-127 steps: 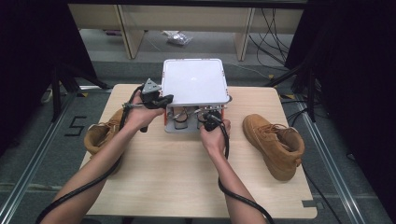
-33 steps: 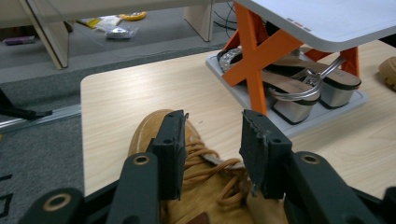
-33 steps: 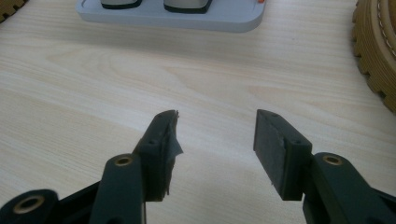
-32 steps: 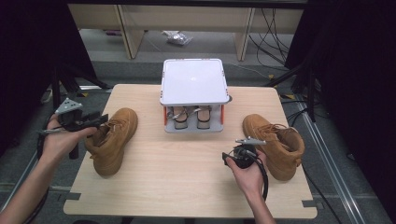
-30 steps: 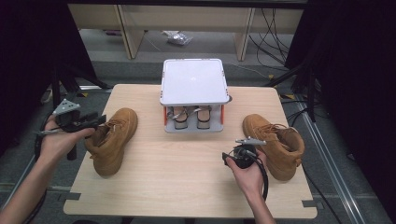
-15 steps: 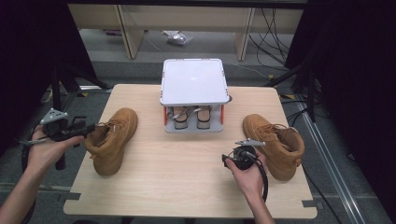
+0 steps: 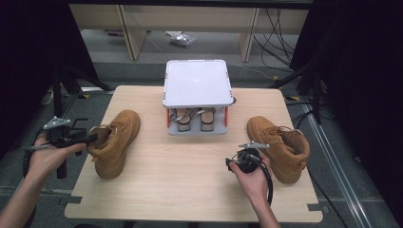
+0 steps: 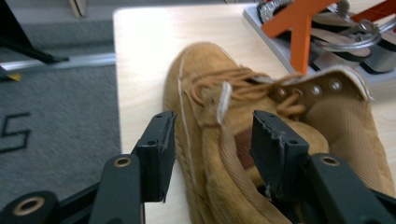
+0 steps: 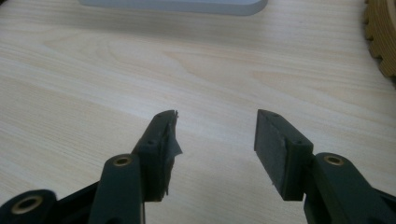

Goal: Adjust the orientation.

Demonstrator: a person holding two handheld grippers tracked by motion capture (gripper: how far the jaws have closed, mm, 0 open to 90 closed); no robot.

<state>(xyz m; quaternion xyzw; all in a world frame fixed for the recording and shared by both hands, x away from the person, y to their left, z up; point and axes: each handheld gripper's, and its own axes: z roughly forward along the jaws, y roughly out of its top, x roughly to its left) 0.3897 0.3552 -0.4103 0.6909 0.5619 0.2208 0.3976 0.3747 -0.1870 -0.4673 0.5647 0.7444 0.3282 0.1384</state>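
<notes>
Tan boots (image 7: 114, 141) (image 7: 280, 146), pale wood-grain table (image 7: 190, 175), white-topped rack (image 7: 196, 83) w/ orange struts, black jaws.

A pale wooden table (image 7: 190, 185) with a light grain carries three things. A tan suede lace-up boot (image 7: 114, 142) lies on its side near the left edge, its collar between the fingers (image 8: 156, 154) of the left gripper (image 8: 212, 154). A second tan suede boot (image 7: 280, 145) stands near the right edge, just beside the right gripper (image 7: 244, 159). A small grey rack with a flat white top (image 7: 197, 102) sits at the far middle, well ahead of both sets of fingers.
</notes>
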